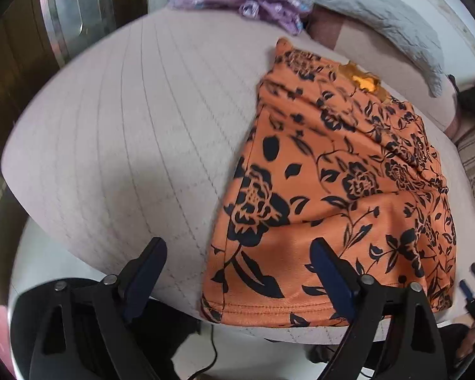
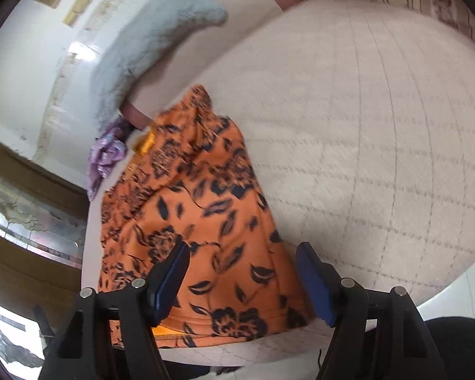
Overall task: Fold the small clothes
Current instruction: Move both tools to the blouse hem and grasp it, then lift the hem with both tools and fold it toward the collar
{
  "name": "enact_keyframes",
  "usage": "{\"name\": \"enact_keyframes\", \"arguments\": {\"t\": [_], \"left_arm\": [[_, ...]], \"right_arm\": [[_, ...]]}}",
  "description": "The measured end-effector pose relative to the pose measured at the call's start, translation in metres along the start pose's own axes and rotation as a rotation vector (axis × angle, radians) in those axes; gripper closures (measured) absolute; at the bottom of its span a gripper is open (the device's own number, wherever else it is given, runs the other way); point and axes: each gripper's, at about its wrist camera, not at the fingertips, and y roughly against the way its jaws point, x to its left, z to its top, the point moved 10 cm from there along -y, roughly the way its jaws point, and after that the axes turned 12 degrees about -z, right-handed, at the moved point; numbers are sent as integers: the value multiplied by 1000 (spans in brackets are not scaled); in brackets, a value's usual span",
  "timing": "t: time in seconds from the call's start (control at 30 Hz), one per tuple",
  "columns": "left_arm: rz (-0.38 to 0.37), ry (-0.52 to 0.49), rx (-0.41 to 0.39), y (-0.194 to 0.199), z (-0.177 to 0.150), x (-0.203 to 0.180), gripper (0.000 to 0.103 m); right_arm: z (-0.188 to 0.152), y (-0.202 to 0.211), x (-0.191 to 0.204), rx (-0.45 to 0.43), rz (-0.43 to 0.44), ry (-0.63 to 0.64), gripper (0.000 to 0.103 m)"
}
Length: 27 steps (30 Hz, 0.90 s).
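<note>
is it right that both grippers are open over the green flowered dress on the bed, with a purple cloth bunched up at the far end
Not quite: the dress is orange with black flowers, not green, as both wrist views show. The rest holds: left gripper and right gripper are open, and the purple cloth lies at the bed's far end.

An orange garment with black flowers (image 1: pixel 338 190) lies spread on the quilted pale bed (image 1: pixel 126 126). The left claw (image 1: pixel 237 269) hangs open above its near hem, gripping nothing. Crumpled purple cloth (image 1: pixel 237 0) and a grey pillow (image 1: pixel 380 9) sit at the far side.
</note>
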Motion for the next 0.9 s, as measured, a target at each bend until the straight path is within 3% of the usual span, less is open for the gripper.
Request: {"name": "enact_keyframes", "arguments": {"t": [0.03,0.1,0.13,0.2,0.23,0.27,0.4,0.43,0.47,0.5,0.53,0.6,0.63,0.67,0.73,0.8,0.83,0.87,0.9], "left_arm": [[-12,14,10,-4,-2,1,21],[-27,27,34,-11,-7,4,52],[-33,32,51,-15,-11,5,60],[-30,31,48,-17,-13,7,67],[-29,25,45,-16,-13,6,68],[-30,20,46,-16,-14,7,68],[-27,40,47,-8,-11,13,65],[-21,45,42,-6,-10,15,60],[-4,54,42,-5,-9,19,39],[9,65,42,-5,-9,23,26],[14,82,39,-6,-9,27,25],[-18,89,90,-14,-18,25,25],[-22,75,111,-18,-21,22,25],[-3,43,106,-18,-22,19,26],[-3,-12,96,-18,-24,9,37],[-12,-35,78,-16,-22,2,71],[-33,-36,78,-15,-21,-1,83],[-58,-29,83,-15,-20,-3,97],[-86,-17,87,-14,-17,-5,97]], "right_arm": [[-3,-5,-1,17,-12,-1,35],[-10,-17,-1,57,-51,24,42],[-16,-24,0,75,-83,53,45],[-21,-27,7,53,-155,141,51],[-25,-28,13,46,-175,195,65],[-32,-29,21,46,-182,255,75],[-56,-27,45,3,-222,443,80],[-59,-25,49,-5,-209,445,80],[-59,-23,48,-16,-221,445,80],[-60,-24,45,-20,-242,451,80],[-60,-24,44,-15,-258,453,79],[-58,-22,40,-2,-260,433,69],[-59,-22,40,13,-255,424,51],[-59,-24,40,24,-236,418,39],[-61,-25,43,7,-243,431,40],[-66,-29,50,-12,-287,504,58],[-68,-28,54,-17,-277,525,78],[-68,-24,58,-18,-255,531,87],[-67,-21,58,-19,-236,519,88]]}}
